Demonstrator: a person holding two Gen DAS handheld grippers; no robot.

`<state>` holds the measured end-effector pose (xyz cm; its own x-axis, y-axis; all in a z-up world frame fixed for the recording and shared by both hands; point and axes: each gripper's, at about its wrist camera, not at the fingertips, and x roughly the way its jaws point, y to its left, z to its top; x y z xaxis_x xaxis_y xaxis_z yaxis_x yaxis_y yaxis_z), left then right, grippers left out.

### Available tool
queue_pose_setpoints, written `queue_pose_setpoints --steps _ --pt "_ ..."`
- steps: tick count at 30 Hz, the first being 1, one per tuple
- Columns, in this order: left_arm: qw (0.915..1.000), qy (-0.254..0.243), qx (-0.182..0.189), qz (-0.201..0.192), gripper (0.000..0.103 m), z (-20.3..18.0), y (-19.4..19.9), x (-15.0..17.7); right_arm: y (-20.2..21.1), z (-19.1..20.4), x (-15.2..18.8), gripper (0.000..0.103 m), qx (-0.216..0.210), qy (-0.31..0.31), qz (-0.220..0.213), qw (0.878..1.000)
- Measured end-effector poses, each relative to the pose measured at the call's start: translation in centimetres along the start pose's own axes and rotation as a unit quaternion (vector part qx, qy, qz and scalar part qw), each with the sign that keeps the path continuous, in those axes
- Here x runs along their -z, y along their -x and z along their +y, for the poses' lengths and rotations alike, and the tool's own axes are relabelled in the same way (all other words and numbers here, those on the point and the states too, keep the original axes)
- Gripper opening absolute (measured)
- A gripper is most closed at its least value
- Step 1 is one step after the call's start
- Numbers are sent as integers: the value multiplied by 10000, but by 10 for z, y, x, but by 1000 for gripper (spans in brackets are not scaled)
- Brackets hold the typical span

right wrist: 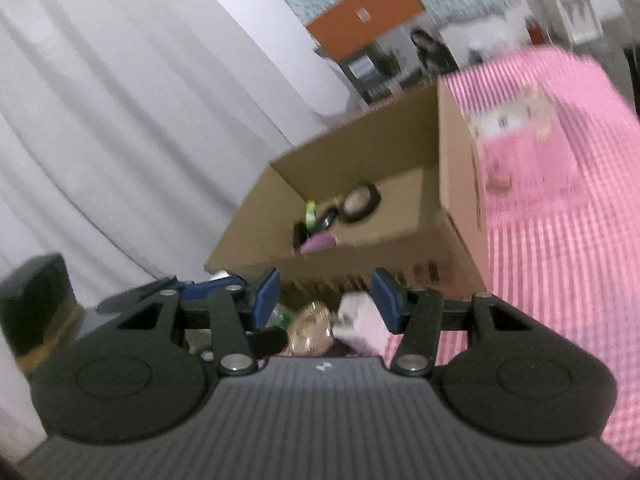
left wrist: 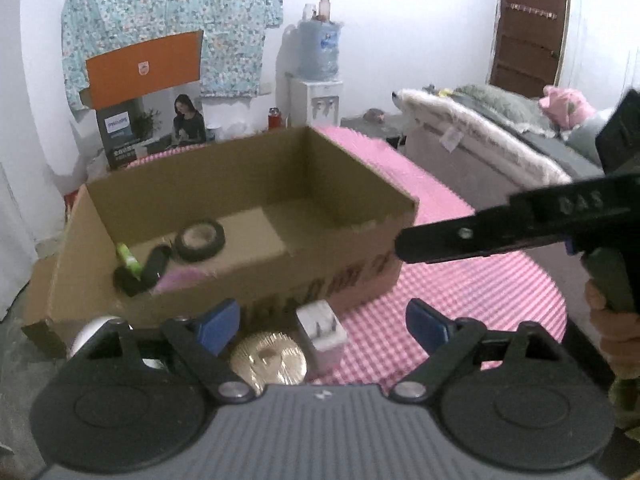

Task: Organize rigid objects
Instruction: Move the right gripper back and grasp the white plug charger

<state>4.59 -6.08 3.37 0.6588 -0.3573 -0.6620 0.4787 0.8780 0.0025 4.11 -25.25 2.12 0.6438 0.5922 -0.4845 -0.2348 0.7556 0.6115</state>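
An open cardboard box (left wrist: 352, 256) stands on a pink checked tablecloth (left wrist: 460, 292). Inside lie a black tape roll (left wrist: 200, 240), a green tube (left wrist: 129, 261), a black object (left wrist: 154, 266) and a pink item (left wrist: 182, 278). In front of the box lie a gold ribbed disc (left wrist: 268, 358) and a white plug adapter (left wrist: 322, 330). My left gripper (left wrist: 322, 322) is open and empty above them. My right gripper (right wrist: 326, 300) is open and empty, tilted, over the same disc (right wrist: 310, 330) and adapter (right wrist: 360, 316); the box (right wrist: 456, 184) lies beyond. Its arm shows at the right of the left wrist view.
A white round object (left wrist: 94, 330) sits at the box's near left corner. Behind the table stand an orange and grey carton (left wrist: 144, 66), a water dispenser (left wrist: 318, 80) and a red flask (left wrist: 274, 118). A bed (left wrist: 500, 140) lies to the right. White curtains (right wrist: 120, 120) hang on the left.
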Motion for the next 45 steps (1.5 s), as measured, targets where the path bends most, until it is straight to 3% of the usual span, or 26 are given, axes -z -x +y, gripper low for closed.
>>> queue_pose_setpoints --steps 3,8,10,17,23,40,45 --pt "9999 -123 -118 27 91 -11 -14 11 -11 -10 14 50 9 -242 75 9997" --pt "9986 -387 -336 91 81 -17 -36 17 -37 -22 20 48 6 -503 117 9987" --pt "9979 -470 -430 128 71 -18 -45 17 -49 -28 19 47 -30 -592 164 9981" --pt "9969 -533 -484 303 56 -17 -69 15 -85 -41 16 29 -29 -807 368 9961" --pt "9976 -431 -339 417 44 -12 -77 12 -98 -43 17 24 -49 -884 515 9947" --pt "9983 -113 425 391 42 -25 -78 19 -79 -45 23 25 282 -912 438 9945" --pt "9981 -155 494 330 42 -34 -78 23 -68 -49 29 25 350 -993 359 9938"
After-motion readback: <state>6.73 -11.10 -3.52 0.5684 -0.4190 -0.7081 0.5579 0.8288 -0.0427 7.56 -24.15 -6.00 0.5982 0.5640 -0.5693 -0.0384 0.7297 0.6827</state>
